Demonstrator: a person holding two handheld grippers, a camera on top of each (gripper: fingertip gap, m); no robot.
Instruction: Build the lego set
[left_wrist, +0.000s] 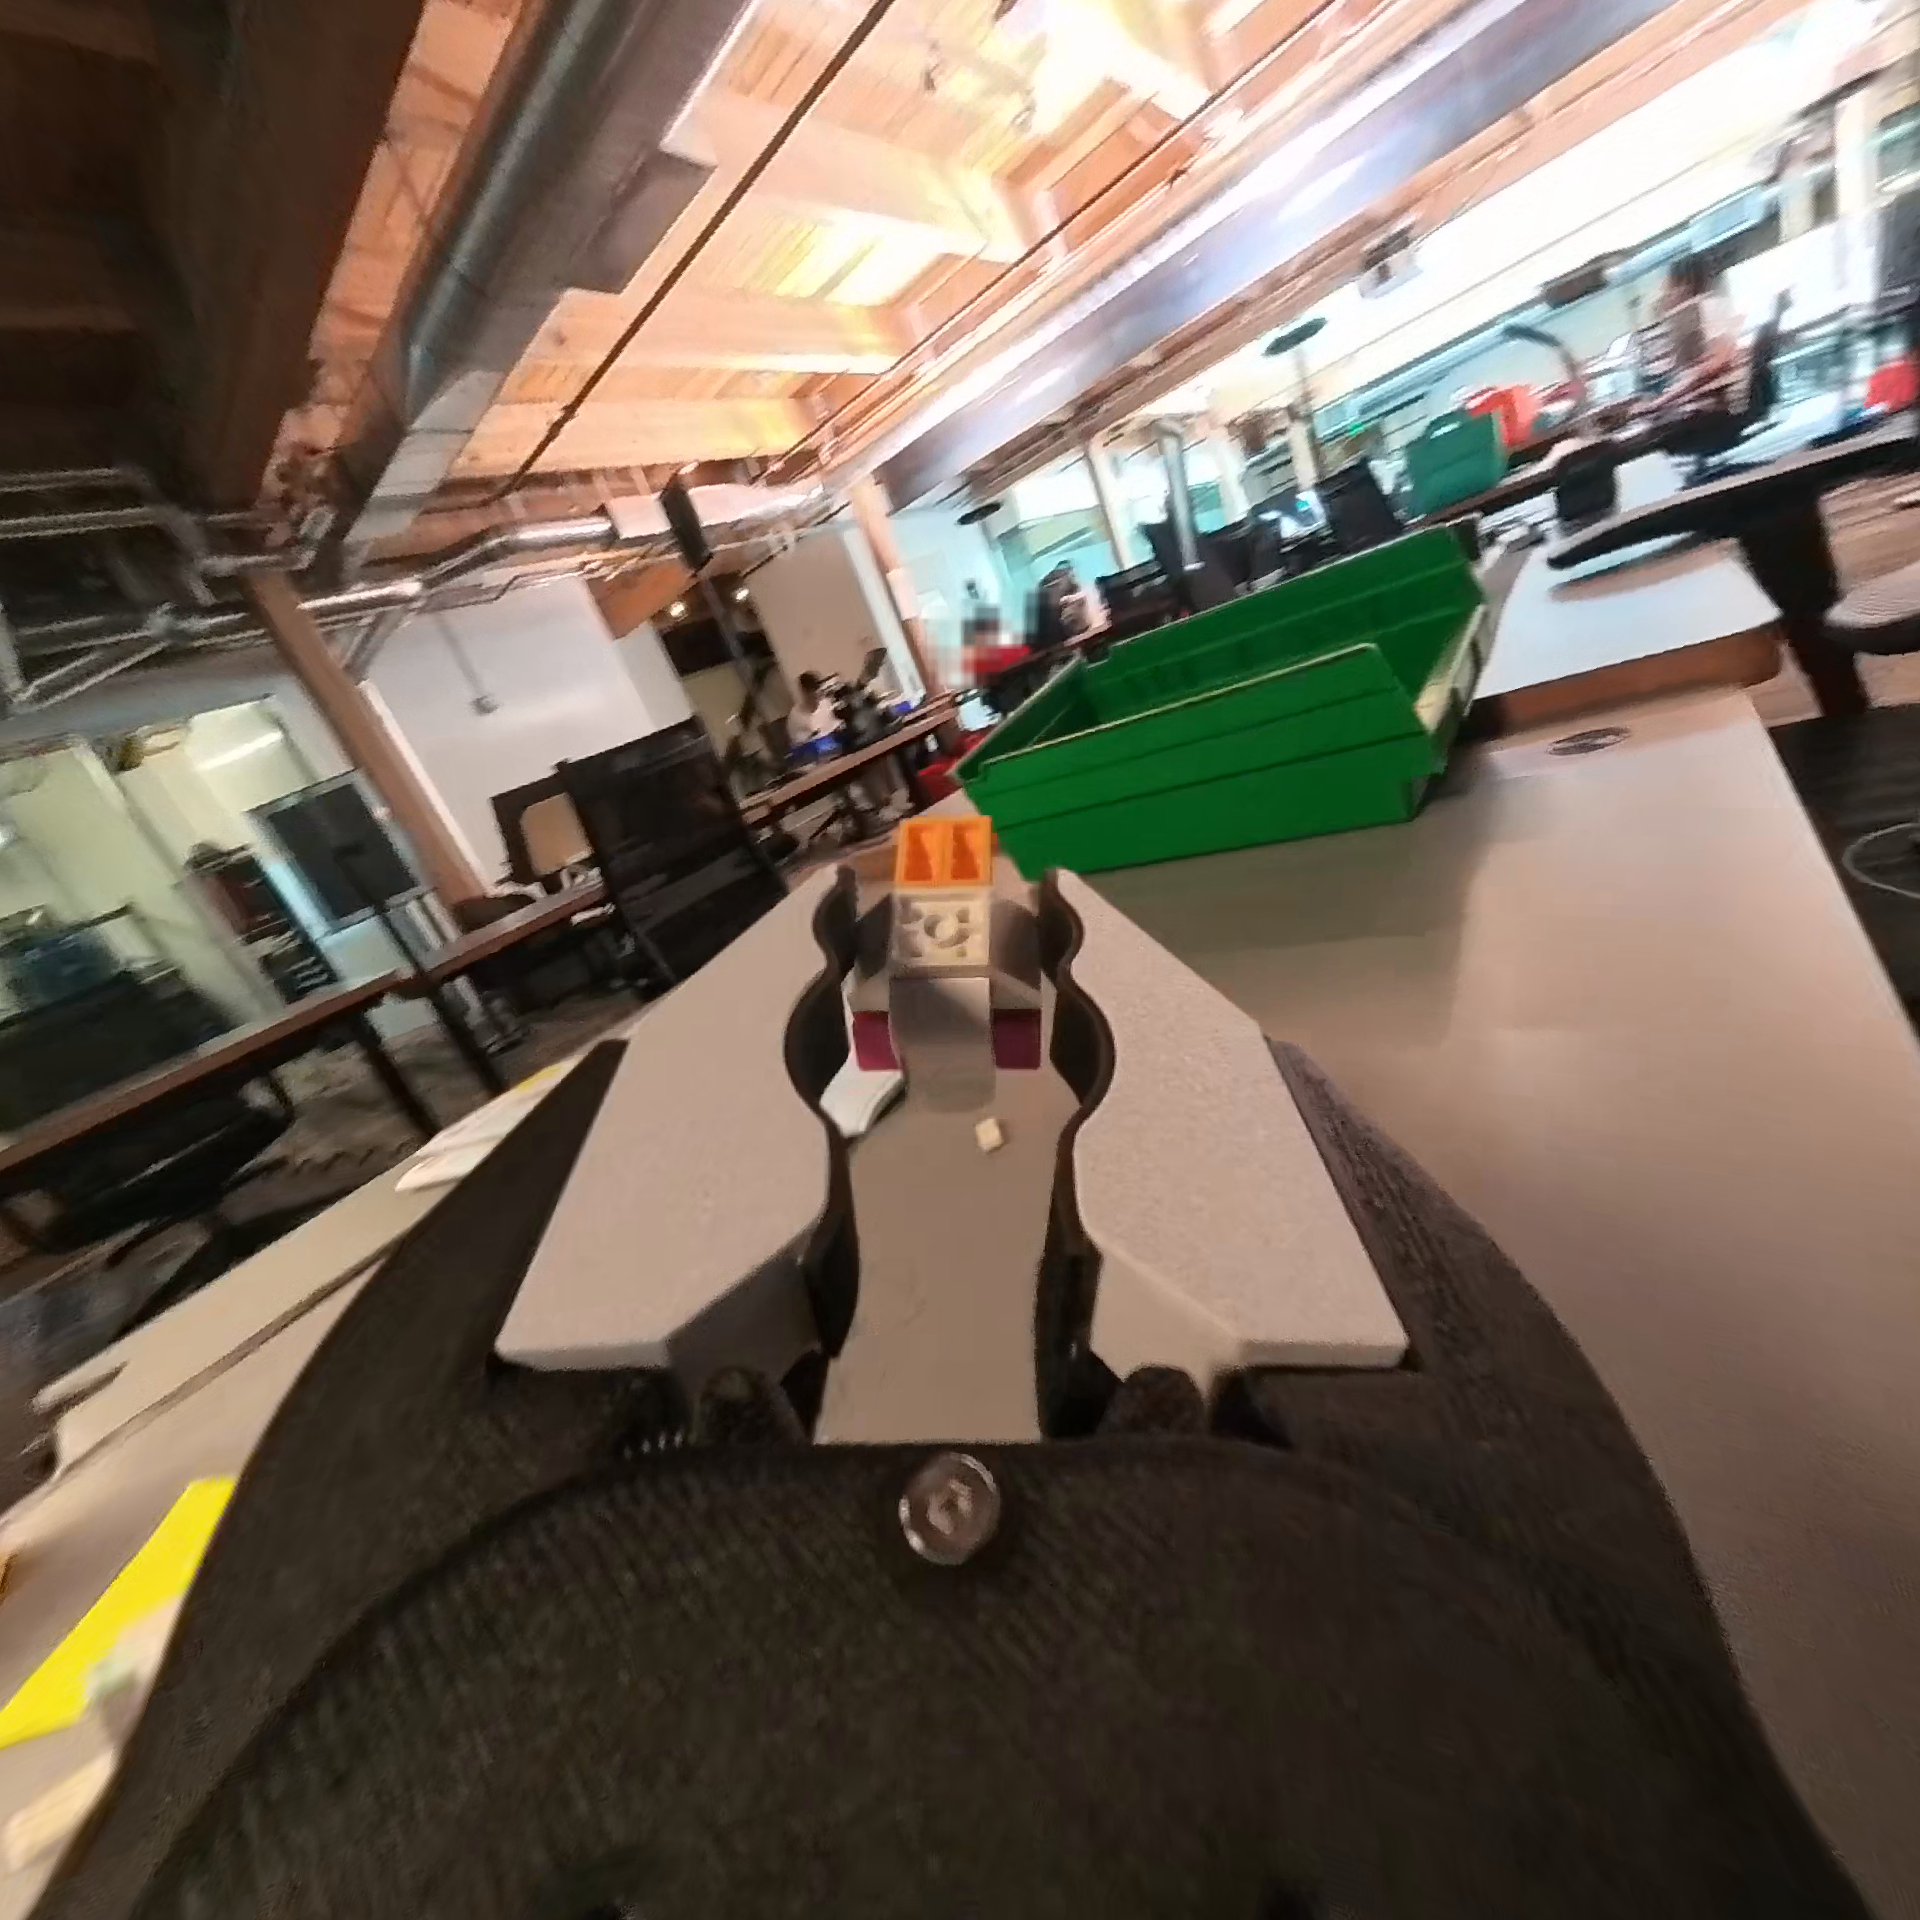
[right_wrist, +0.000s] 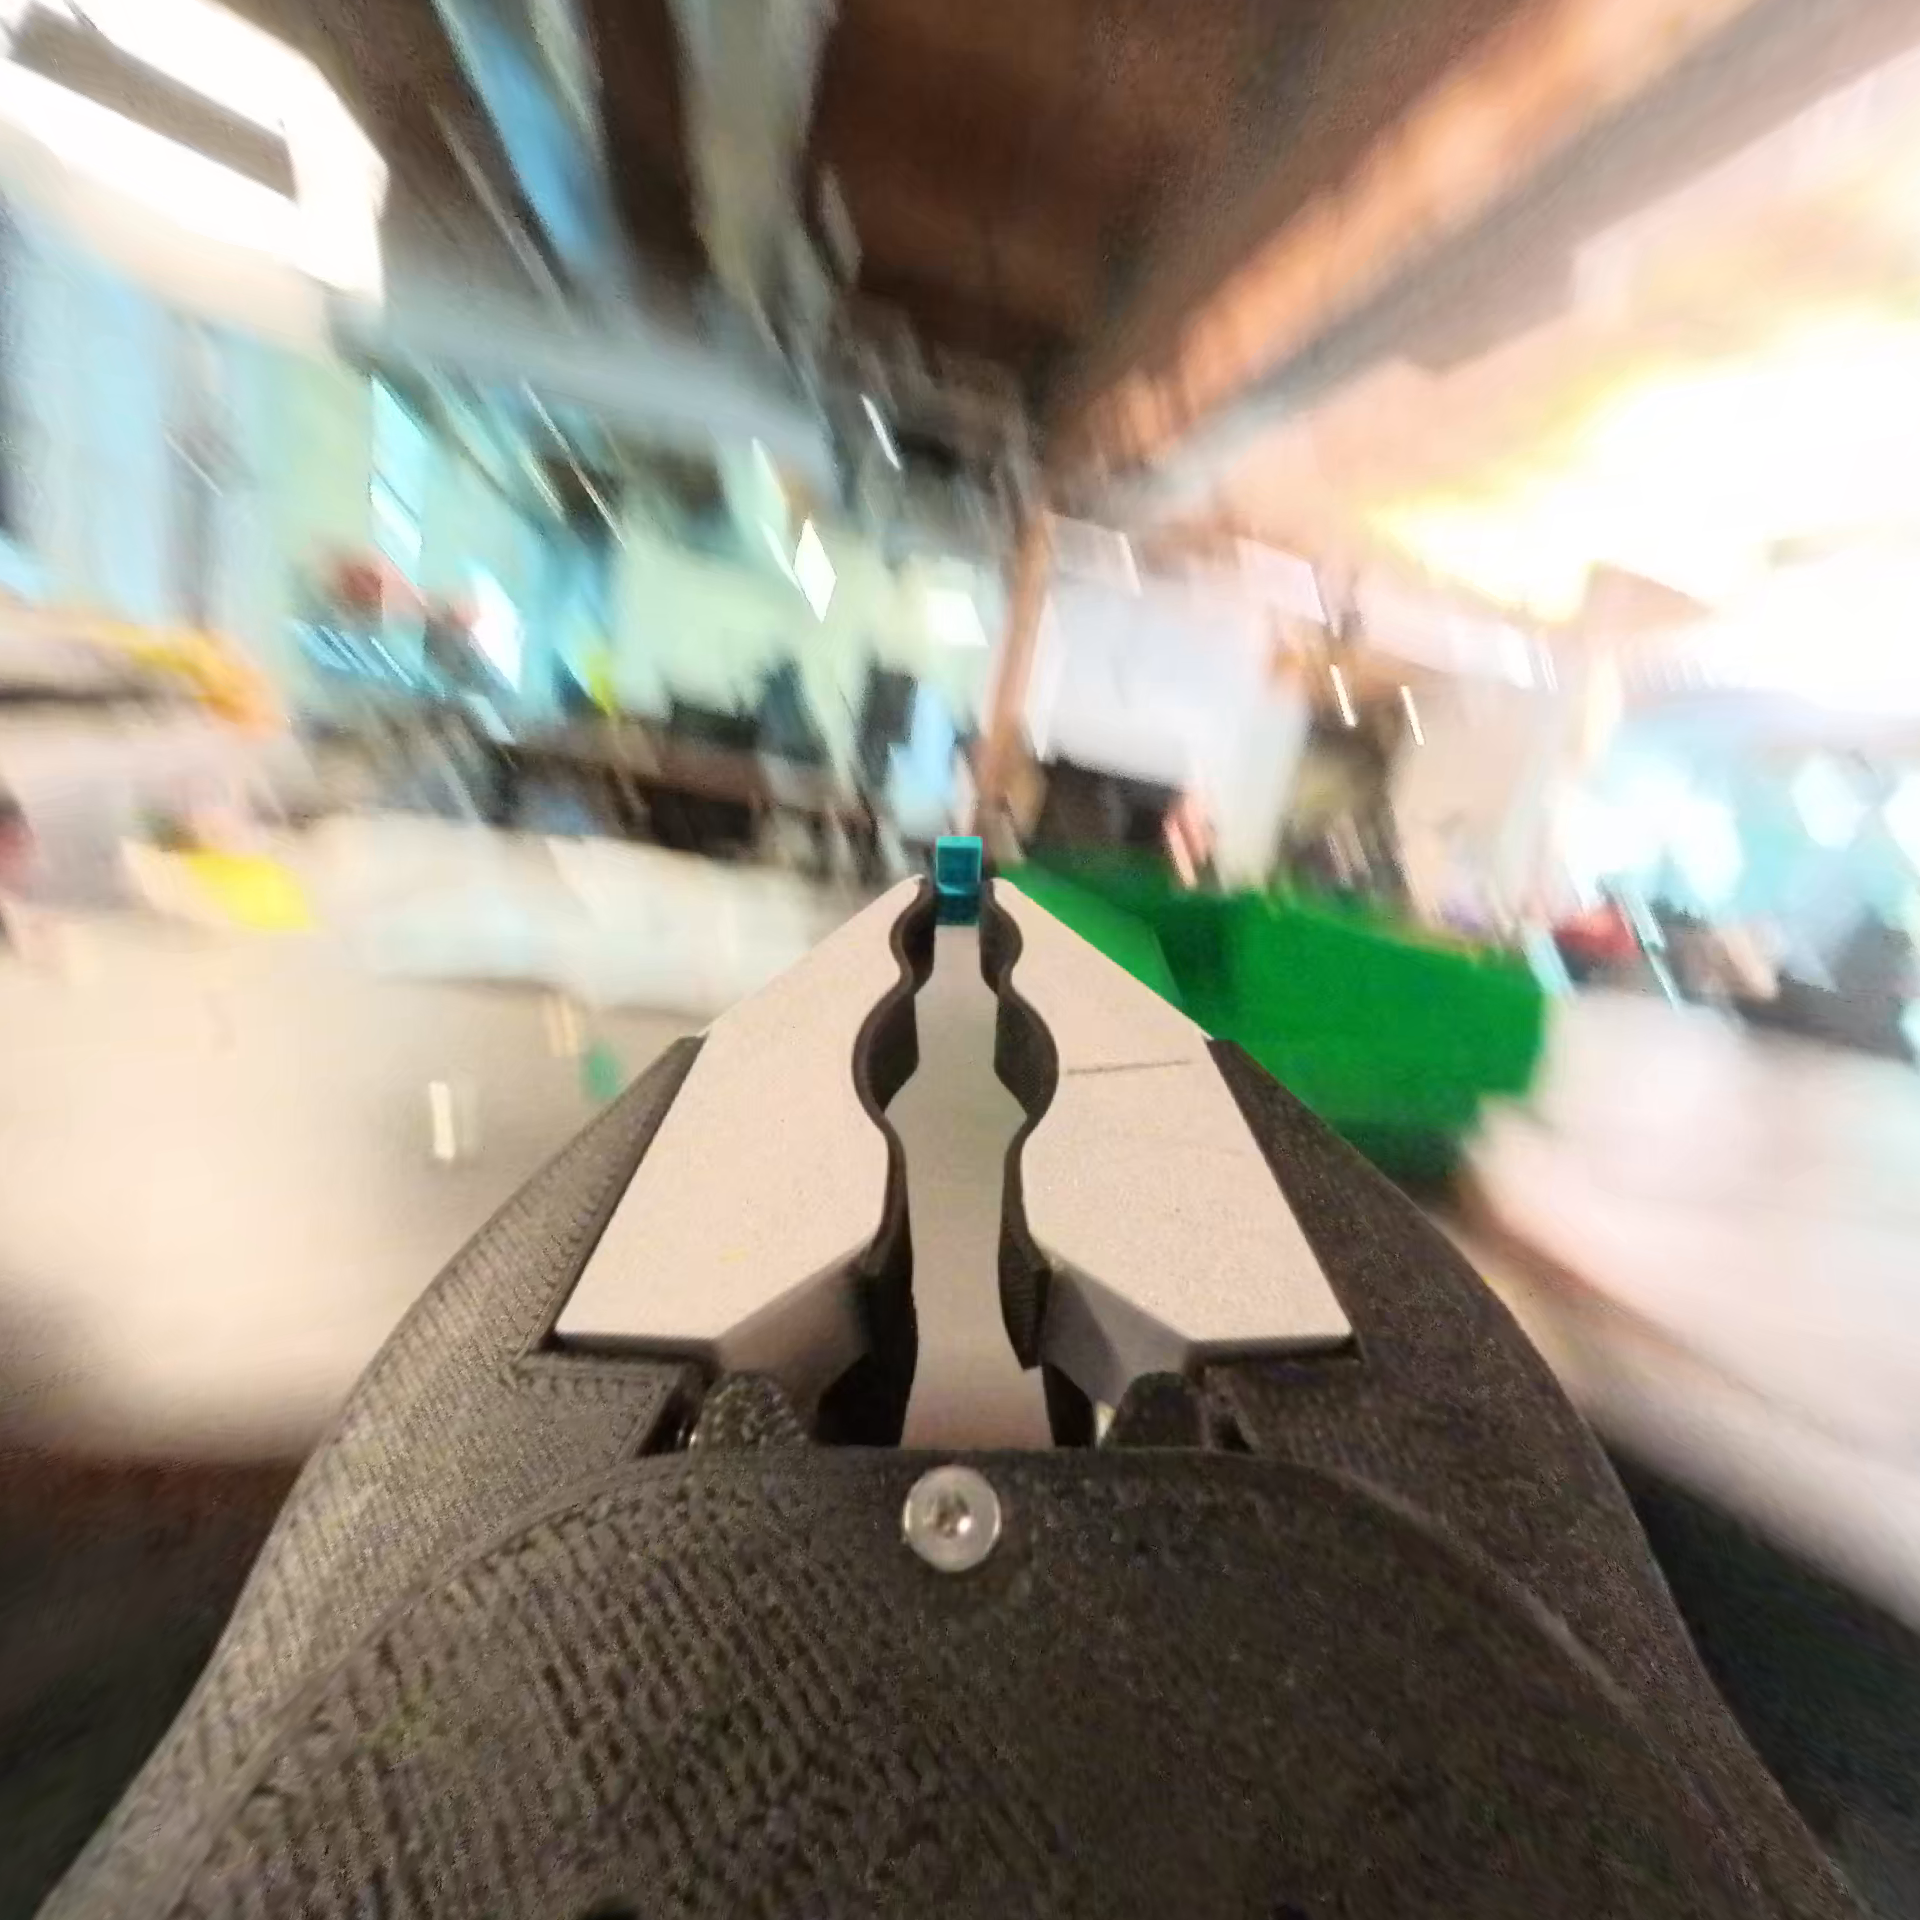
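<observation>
My left gripper (left_wrist: 943, 914) is shut on a small lego assembly (left_wrist: 940, 940). The assembly has an orange piece (left_wrist: 943, 854) on top, a grey and white middle, and dark red pieces (left_wrist: 875, 1042) at its lower sides. It is held above the grey table (left_wrist: 1455, 1039). A tiny white lego piece (left_wrist: 990, 1135) lies on the table below. My right gripper (right_wrist: 954, 896) is shut on a small teal brick (right_wrist: 956, 873) at its fingertips. The right wrist view is heavily blurred by motion.
Green plastic bins (left_wrist: 1226, 727) stand on the table ahead and to the right; they show as a green blur in the right wrist view (right_wrist: 1299, 997). White paper (left_wrist: 468, 1143) and a yellow sheet (left_wrist: 114, 1621) lie at the left. Other desks, chairs and people are in the background.
</observation>
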